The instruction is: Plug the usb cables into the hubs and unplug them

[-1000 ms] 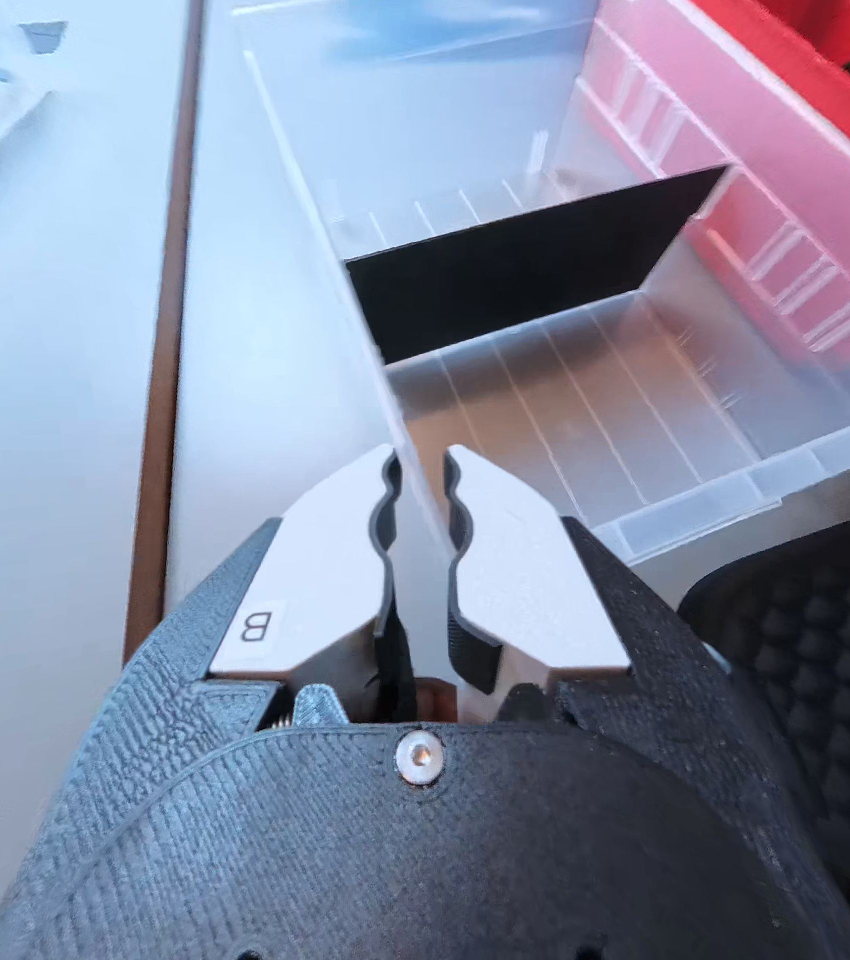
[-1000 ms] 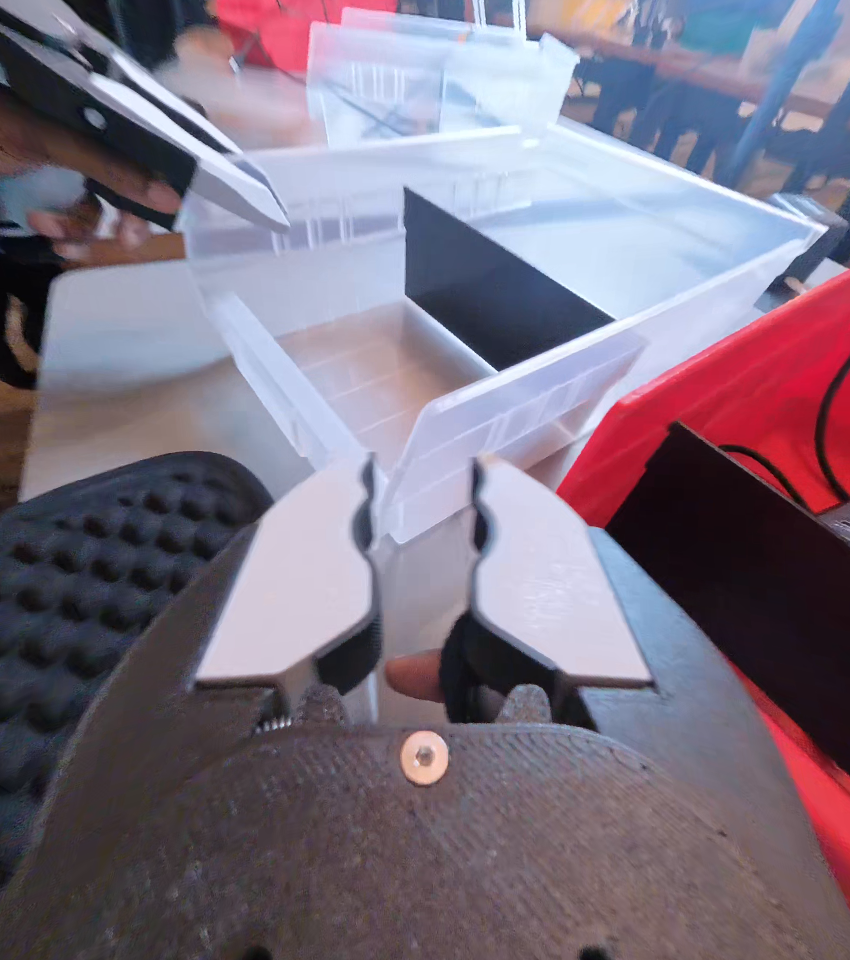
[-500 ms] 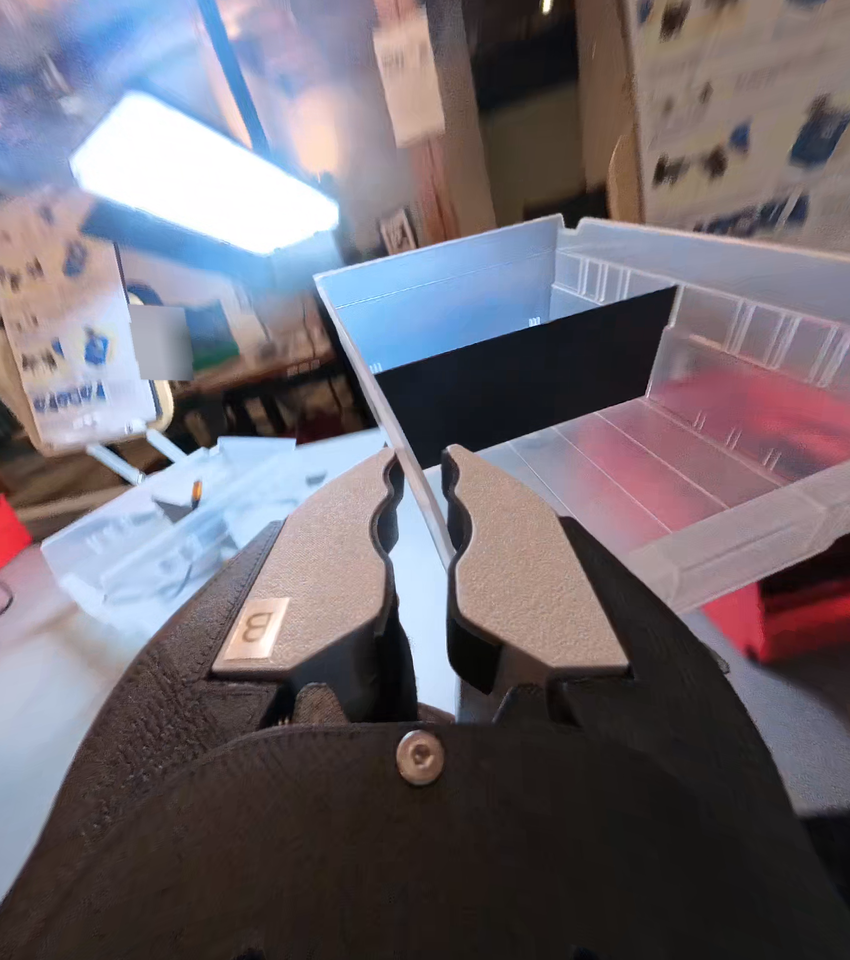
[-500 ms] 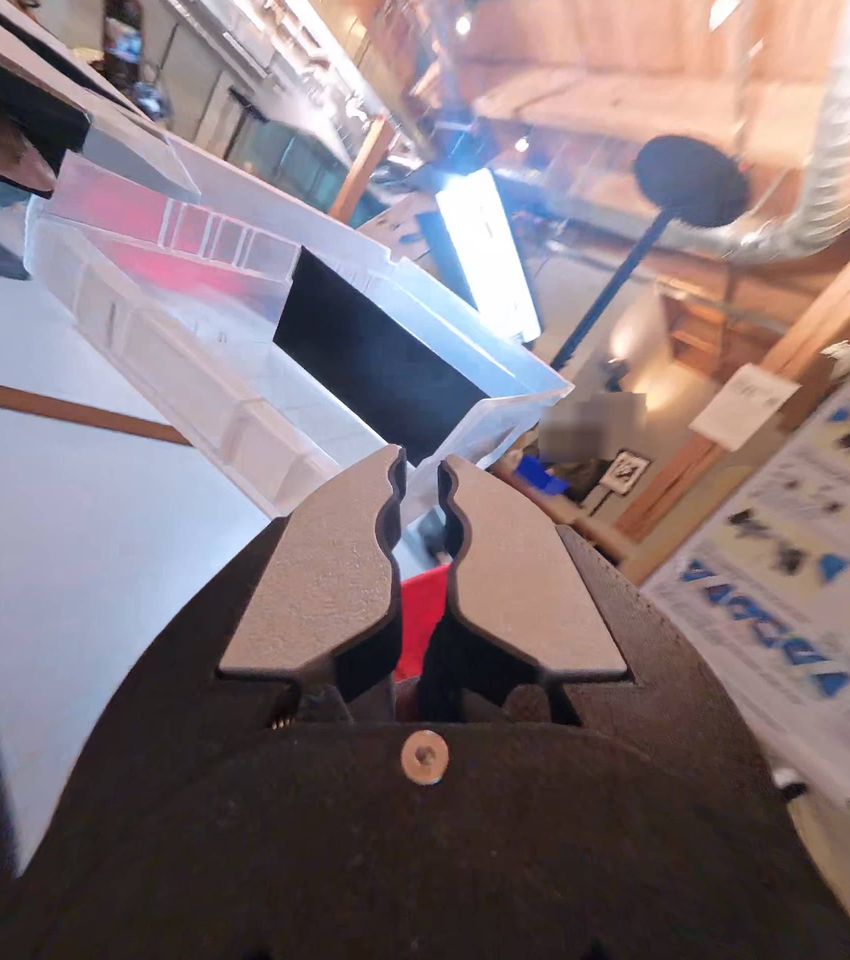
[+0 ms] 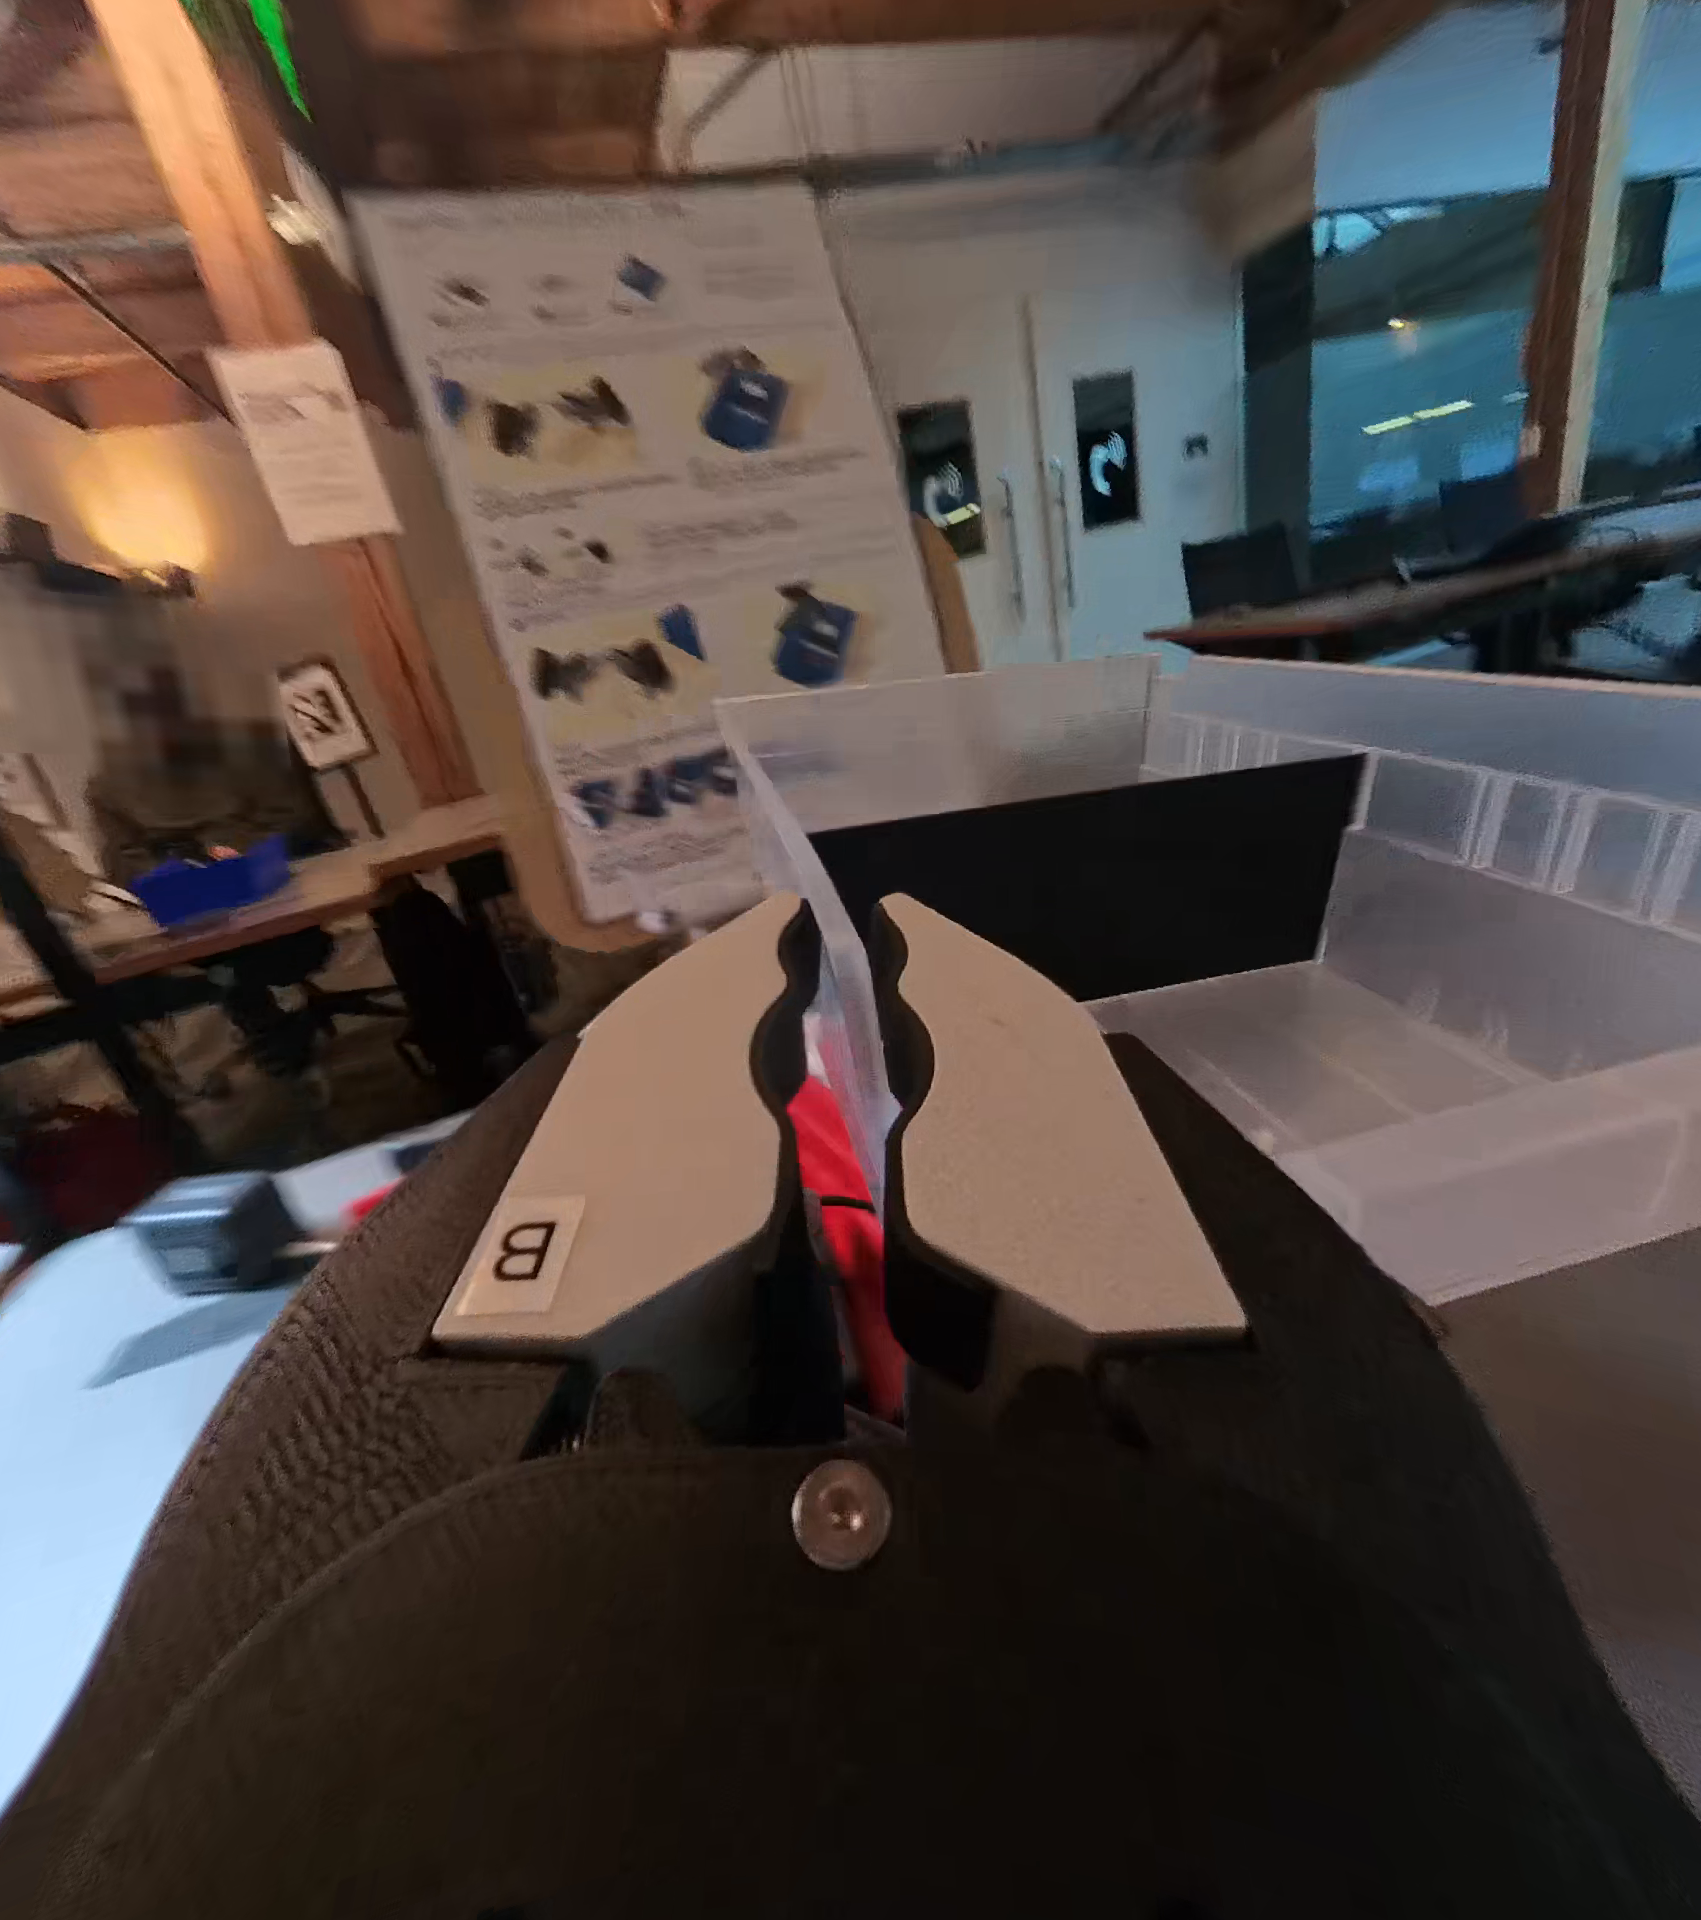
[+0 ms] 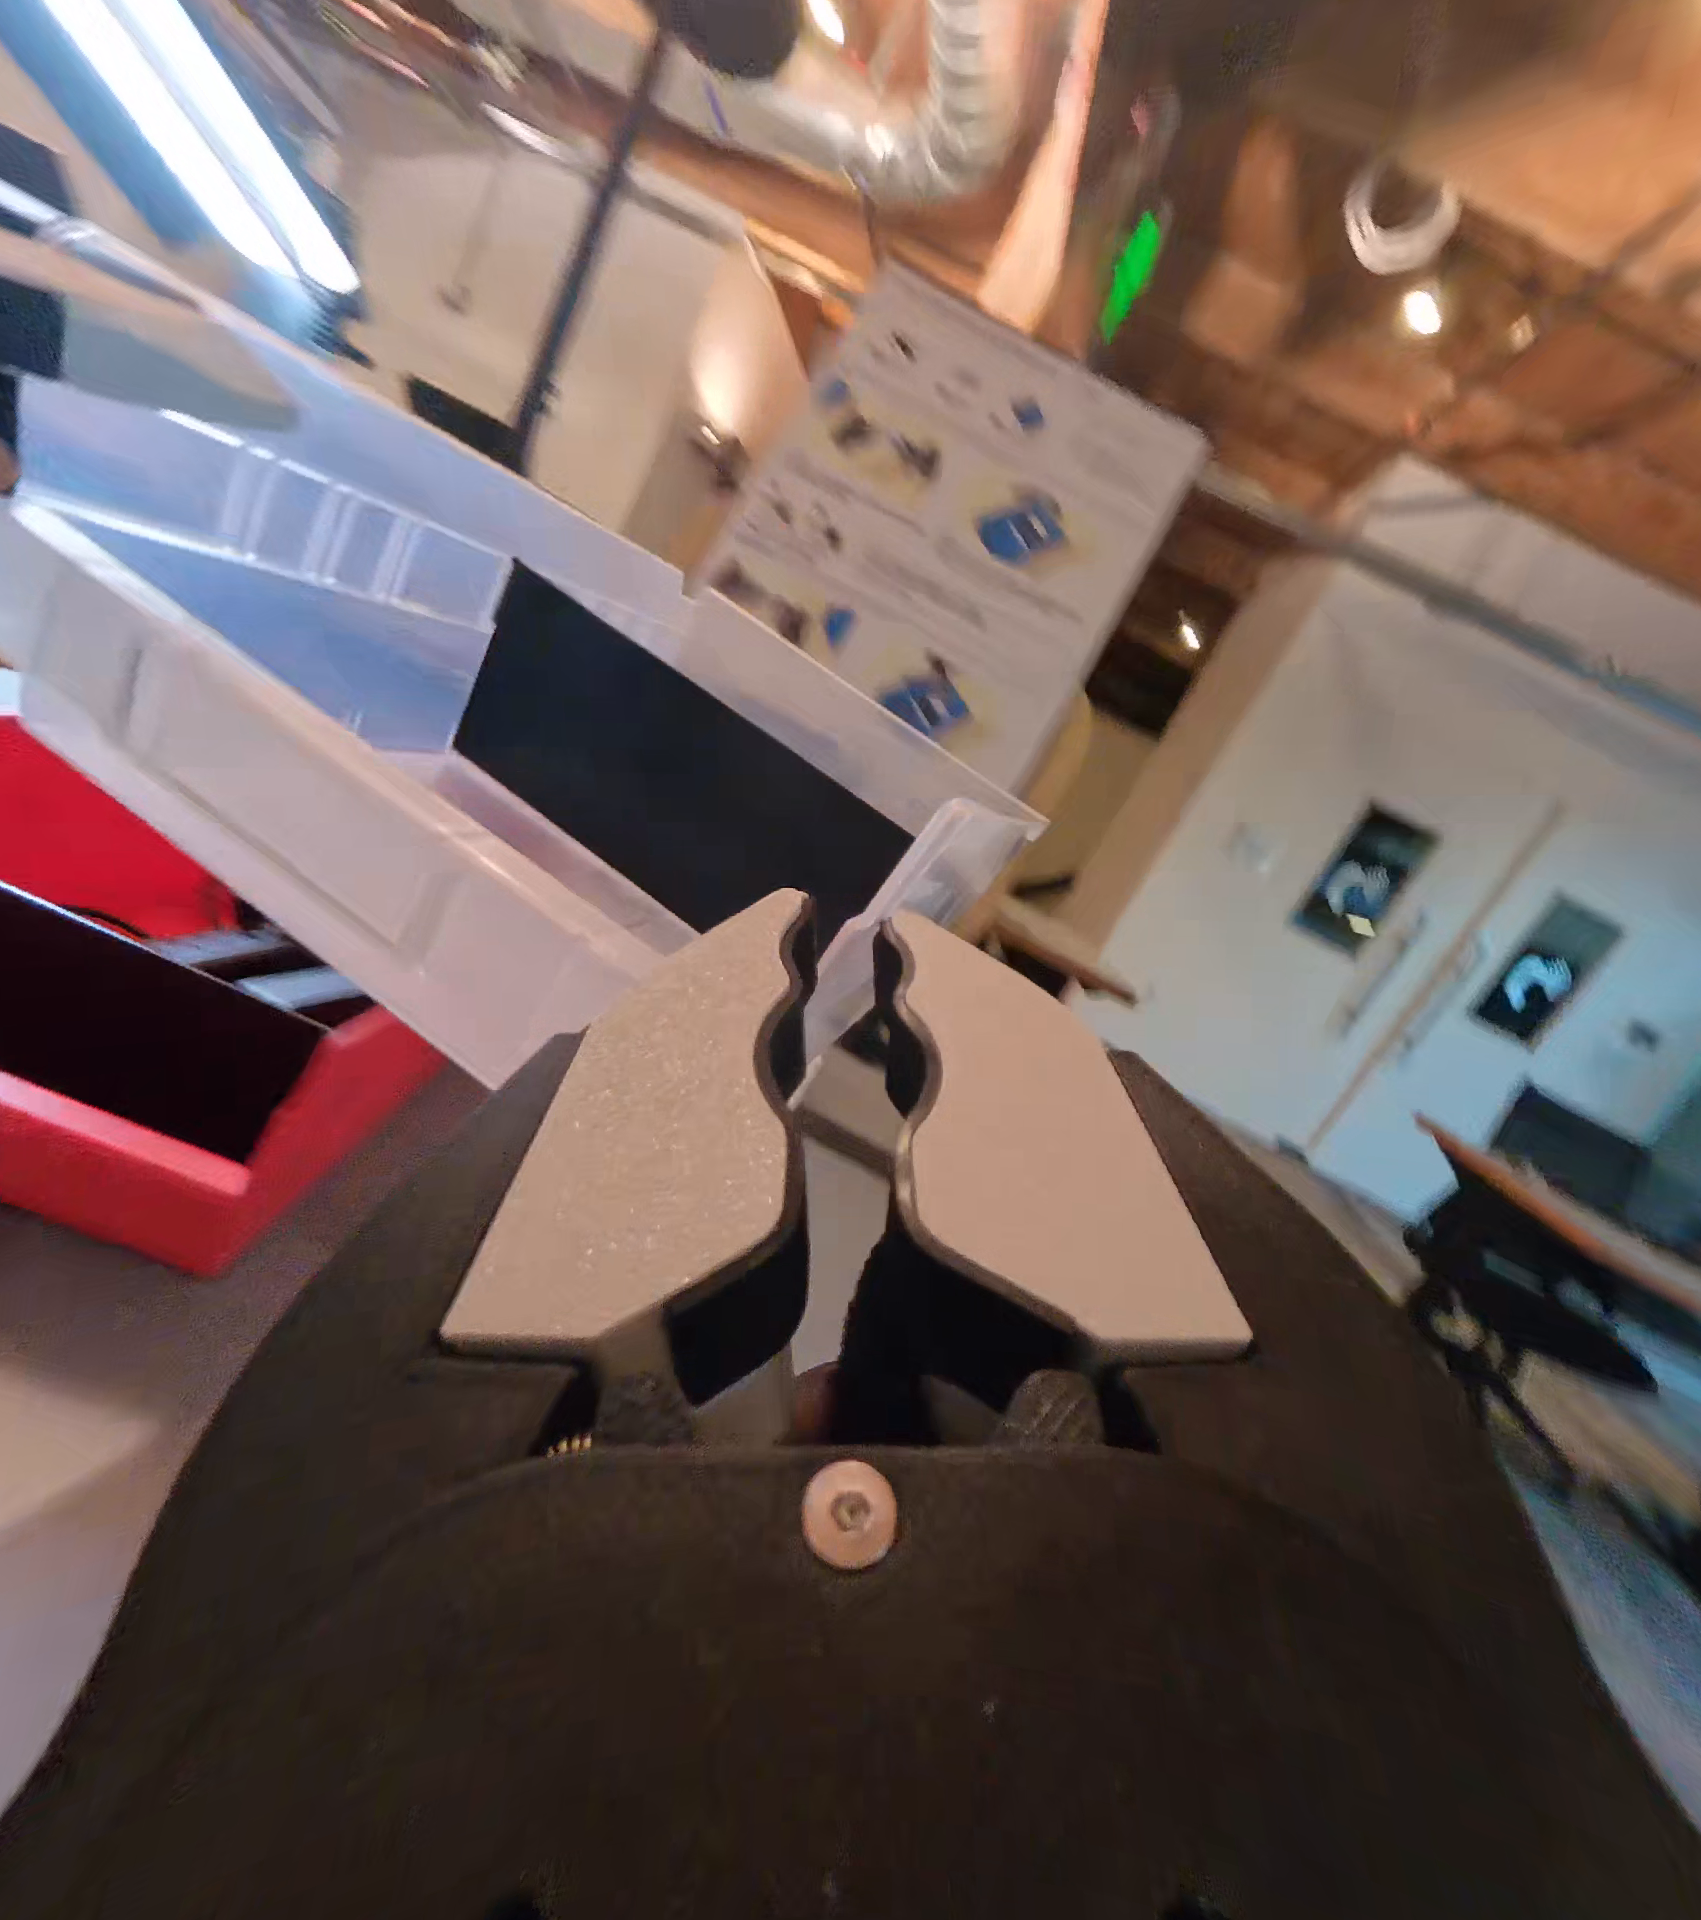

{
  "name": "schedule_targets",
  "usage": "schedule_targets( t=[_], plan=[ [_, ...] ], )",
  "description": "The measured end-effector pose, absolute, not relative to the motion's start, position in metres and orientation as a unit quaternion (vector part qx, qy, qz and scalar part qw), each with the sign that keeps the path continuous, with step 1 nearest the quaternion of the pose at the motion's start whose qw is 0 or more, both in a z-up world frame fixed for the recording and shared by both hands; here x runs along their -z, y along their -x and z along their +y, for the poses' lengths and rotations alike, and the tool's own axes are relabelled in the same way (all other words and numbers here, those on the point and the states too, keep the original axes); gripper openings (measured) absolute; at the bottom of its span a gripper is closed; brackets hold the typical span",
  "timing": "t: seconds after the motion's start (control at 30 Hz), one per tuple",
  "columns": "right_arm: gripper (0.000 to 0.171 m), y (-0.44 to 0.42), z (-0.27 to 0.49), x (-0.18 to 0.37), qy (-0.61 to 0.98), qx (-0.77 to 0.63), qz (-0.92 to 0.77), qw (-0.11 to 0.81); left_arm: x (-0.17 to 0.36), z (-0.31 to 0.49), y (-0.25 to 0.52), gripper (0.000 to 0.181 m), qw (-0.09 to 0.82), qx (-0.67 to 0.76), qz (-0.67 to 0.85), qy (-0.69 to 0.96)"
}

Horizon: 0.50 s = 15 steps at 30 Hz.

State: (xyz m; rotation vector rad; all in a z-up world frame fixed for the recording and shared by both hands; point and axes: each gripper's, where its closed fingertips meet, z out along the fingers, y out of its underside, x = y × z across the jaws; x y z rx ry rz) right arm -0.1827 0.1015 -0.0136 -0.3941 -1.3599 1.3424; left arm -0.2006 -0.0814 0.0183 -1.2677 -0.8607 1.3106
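Clear bin (image 5: 1511, 1049) held up off the table between both grippers, tilted.

The left gripper (image 5: 841, 935) is clenched on the bin's thin side wall, which runs up between its fingers; the right gripper (image 6: 846, 935) is clamped on a wall at the opposite corner, seen edge-on between its tips. A black divider (image 5: 1085, 873) stands across the bin's inside, and the compartment nearer the left gripper shows only bare ribbed floor. Below the bin in the right wrist view lies a red tray (image 6: 77, 1164) with a dark insert, and at its inner edge a grey hub (image 6: 274, 961) shows partly, blurred; no cable can be made out there. A poster (image 5: 638, 540) hangs behind, and tables (image 5: 1552, 582) stand beyond.
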Motion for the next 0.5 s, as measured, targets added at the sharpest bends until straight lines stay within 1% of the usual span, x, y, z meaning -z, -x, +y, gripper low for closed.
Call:
schedule_targets(
  t=[0.13, 0.23, 0.37, 0.5],
  plan=[
    [0.01, 0.199, 0.169, 0.035, 0.225, -0.522, -0.582, 0.581, 0.016, -0.012, 0.235, 0.01, 0.536, -0.486, -0.369, 0.583],
    [0.01, 0.213, 0.205, 0.06, 0.254, -0.485, -0.618, 0.565, 0.044, 0.024, 0.255, 0.011, 0.521, -0.464, -0.372, 0.613],
    [0.013, 0.229, 0.234, 0.106, 0.283, -0.406, -0.684, 0.536, 0.082, 0.053, 0.272, 0.012, 0.49, -0.439, -0.377, 0.652],
    [0.012, 0.233, 0.248, 0.12, 0.309, -0.405, -0.69, 0.515, 0.097, 0.065, 0.272, 0.016, 0.486, -0.435, -0.369, 0.662]
  ],
)
